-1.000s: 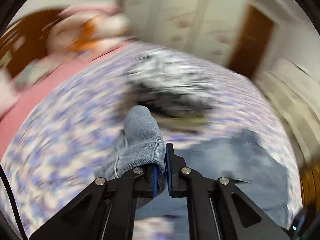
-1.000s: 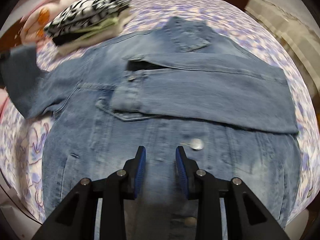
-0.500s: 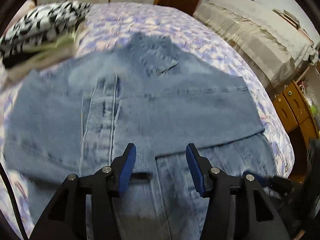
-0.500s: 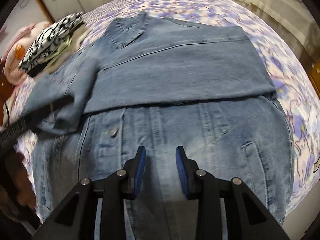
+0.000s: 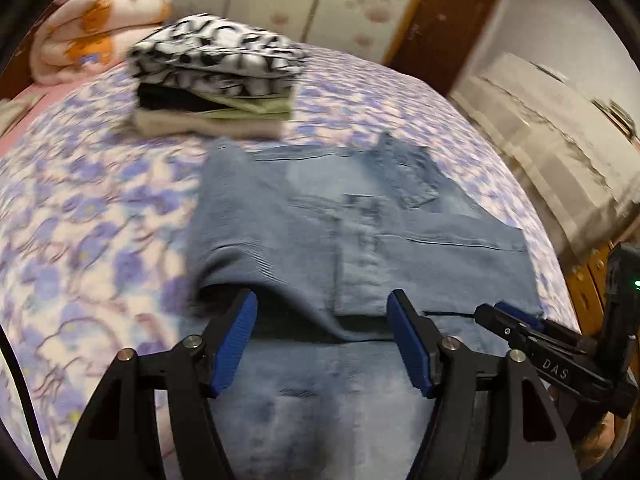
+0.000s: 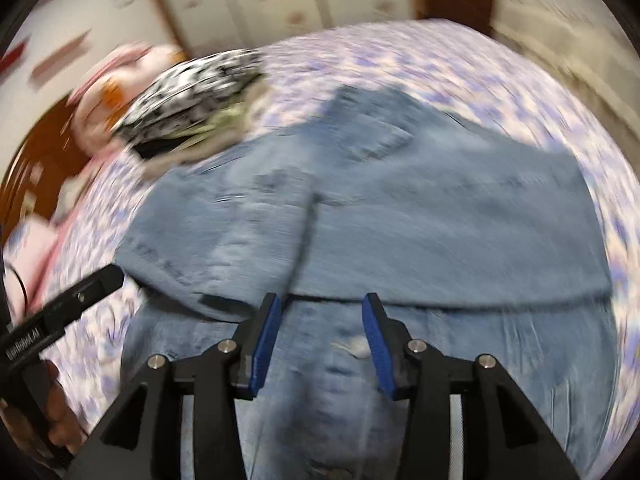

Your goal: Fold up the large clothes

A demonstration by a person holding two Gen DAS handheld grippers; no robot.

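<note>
A blue denim jacket [image 5: 360, 240] lies flat on the flowered bedspread [image 5: 80, 220], both sleeves folded across its chest. My left gripper [image 5: 324, 340] is open and empty just above the jacket's lower part, near the folded sleeve's edge. My right gripper [image 6: 320, 340] is open and empty over the jacket [image 6: 400, 220] near a metal button [image 6: 352, 348]. The right gripper also shows at the right edge of the left wrist view [image 5: 516, 324]. The left gripper's finger [image 6: 80, 292] shows at the left of the right wrist view.
A stack of folded clothes [image 5: 216, 80], black-and-white on top, sits beyond the jacket. A pink-and-orange blanket [image 5: 92, 36] lies at the head of the bed. A cloth-covered cabinet [image 5: 552, 140] and a brown door [image 5: 440, 24] stand to the right.
My left gripper carried the sleeve across the jacket, let it go and opened. It has since drawn back toward the hem. My right gripper opened wider and shifted over the jacket.
</note>
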